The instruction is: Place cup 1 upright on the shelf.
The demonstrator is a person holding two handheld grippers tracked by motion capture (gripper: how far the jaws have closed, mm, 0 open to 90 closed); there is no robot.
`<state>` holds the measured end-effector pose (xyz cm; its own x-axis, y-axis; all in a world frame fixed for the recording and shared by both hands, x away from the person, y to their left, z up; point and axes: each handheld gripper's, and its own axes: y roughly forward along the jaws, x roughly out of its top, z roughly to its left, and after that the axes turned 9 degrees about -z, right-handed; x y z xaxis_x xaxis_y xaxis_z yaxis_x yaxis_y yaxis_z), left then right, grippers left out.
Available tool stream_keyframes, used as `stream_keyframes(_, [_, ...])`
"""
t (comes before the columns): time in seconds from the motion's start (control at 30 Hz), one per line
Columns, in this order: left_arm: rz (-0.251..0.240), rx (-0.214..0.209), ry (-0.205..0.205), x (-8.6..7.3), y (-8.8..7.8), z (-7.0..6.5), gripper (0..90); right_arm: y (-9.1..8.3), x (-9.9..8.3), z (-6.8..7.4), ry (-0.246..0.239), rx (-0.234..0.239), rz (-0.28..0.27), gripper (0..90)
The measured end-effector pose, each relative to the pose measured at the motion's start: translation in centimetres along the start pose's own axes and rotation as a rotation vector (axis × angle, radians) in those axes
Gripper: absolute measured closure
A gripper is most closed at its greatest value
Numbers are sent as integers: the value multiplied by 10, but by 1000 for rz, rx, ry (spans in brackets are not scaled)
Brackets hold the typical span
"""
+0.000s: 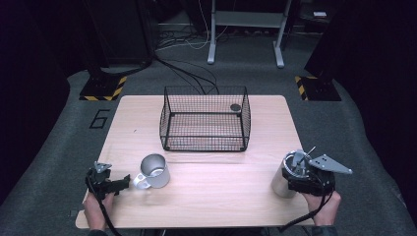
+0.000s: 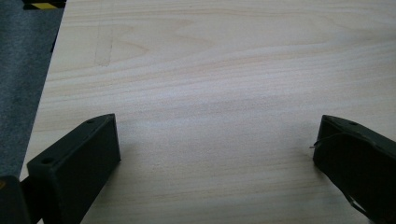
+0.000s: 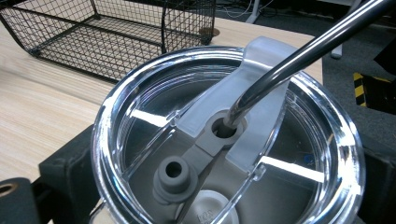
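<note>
A steel tumbler (image 1: 281, 183) with a clear lid (image 3: 140, 116) and a metal straw (image 3: 299, 60) stands near the table's right front corner. My right gripper (image 1: 301, 181) is shut on it, its black fingers (image 3: 65, 172) pressing both sides of the body. A steel mug (image 1: 156, 171) with a side handle (image 1: 140, 183) stands front left. My left gripper (image 1: 123, 184) lies low just left of that handle, not touching it. Its jaws are spread wide in the left gripper view, with only bare wood between the fingers (image 2: 79, 168).
A black wire basket (image 1: 204, 118) sits at the table's middle back, with a small dark disc (image 1: 235, 107) at its back right corner. The wooden table (image 1: 221, 196) ends close to both hands. Cables and stand bases lie on the floor behind.
</note>
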<state>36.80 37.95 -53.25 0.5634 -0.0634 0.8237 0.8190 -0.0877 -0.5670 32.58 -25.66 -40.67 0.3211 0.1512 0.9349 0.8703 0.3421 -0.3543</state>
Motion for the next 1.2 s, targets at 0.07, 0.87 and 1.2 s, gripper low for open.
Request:
stream_keyframes(0.07, [0, 0, 0, 0, 0, 0, 4, 1, 2, 1, -3, 4, 2, 34])
stream_keyframes(0.87, [4, -9, 4, 1, 2, 0, 3, 15, 18, 16, -14, 67, -5, 34])
stream_keyframes(1.2, [1, -18, 11, 2, 3, 0, 3, 25, 29, 27, -33, 104, -4, 35])
